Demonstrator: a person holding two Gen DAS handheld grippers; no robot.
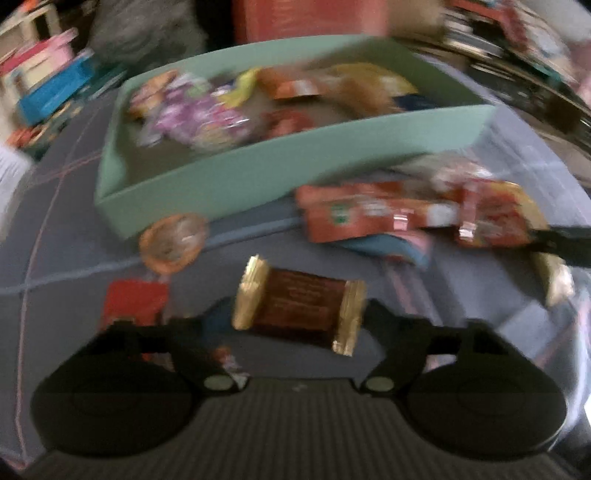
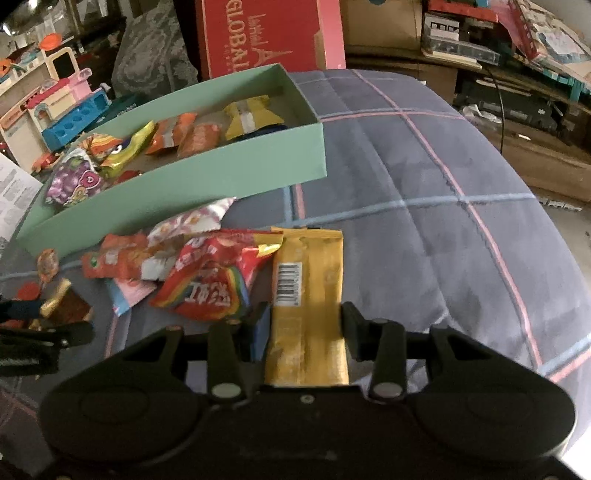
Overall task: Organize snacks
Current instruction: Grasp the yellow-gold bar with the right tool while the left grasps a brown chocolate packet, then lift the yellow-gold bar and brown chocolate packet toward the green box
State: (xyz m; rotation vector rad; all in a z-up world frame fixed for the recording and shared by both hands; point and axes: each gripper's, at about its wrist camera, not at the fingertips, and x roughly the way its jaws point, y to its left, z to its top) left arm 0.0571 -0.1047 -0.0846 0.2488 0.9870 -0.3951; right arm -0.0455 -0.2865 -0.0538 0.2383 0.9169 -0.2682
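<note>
A mint-green box (image 1: 236, 177) holding several snack packets sits on a plaid bed; it also shows in the right wrist view (image 2: 207, 181). My left gripper (image 1: 299, 314) is shut on a brown candy with gold ends (image 1: 299, 308), held just above the bedding. My right gripper (image 2: 304, 321) is shut on a long yellow snack bar (image 2: 308, 295) with a barcode. Loose packets lie in front of the box: an orange packet (image 1: 373, 216), a red rainbow packet (image 2: 214, 280), a round orange lollipop (image 1: 173, 242). The left view is blurred.
The grey-blue plaid bedding (image 2: 424, 206) stretches to the right of the box. A red carton (image 2: 258, 33) stands behind the box. Toys (image 2: 62, 107) sit at the far left, cluttered shelves (image 2: 498, 55) at the far right. My left gripper shows at the right view's left edge (image 2: 40, 332).
</note>
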